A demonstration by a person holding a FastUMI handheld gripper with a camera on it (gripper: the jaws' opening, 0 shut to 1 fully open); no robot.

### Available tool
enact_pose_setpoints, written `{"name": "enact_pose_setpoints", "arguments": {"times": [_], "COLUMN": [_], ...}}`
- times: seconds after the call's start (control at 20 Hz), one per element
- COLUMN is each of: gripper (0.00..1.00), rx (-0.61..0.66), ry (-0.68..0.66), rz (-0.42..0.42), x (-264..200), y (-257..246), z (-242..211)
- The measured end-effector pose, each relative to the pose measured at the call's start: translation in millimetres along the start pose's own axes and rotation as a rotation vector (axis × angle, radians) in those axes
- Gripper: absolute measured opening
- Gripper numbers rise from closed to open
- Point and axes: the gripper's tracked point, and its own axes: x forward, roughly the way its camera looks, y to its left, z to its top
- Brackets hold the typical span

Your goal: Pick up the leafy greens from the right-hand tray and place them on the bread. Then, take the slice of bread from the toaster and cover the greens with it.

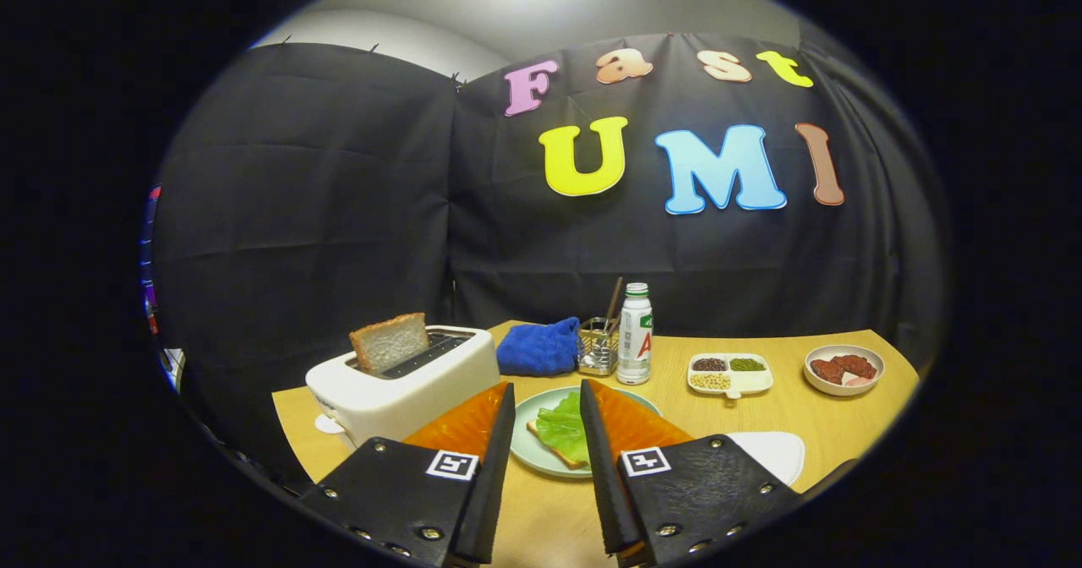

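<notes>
The white plastic bottle with a green cap carries a label whose one large red mark resembles an "A" — the smaller print is too tiny to make out.

Each black finger plate of the hand-held gripper bears a square black-and-white marker — a pattern, not text.

Hand-held gripper open, empty, raised above the worktop

Its two fingers reach forward side by side with a clear gap between them, the tips standing apart and nothing pressed between them. Each finger widens toward the near end into a flat plate fixed with screws and bearing a small square marker. The fingers angle slightly toward each other at the tips and tilt a little downward over the near part of the worktop. The hand that holds it cannot be made out.
</notes>
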Motion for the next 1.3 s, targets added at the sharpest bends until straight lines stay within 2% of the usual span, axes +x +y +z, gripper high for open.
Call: {"name": "enact_pose_setpoints", "arguments": {"times": [0.35, 0.6, 0.8, 1.1, 1.3], "gripper": [0.47, 0.47, 0.47, 0.47, 0.47], "rx": [0.01, 0.002, -0.031, -0.067, -0.078], "ry": [0.003, 0.021, 0.051, 0.074, 0.065], "rz": [0.003, -0.001, 0.027, -0.015, -0.07], "x": [15.8, 30.3, 45.7, 72.4, 88.6], "y": [56.6, 98.3, 136.4, 163.1, 161.4], "z": [13.7, 12.7, 3.8, -2.7, 0.9]}}
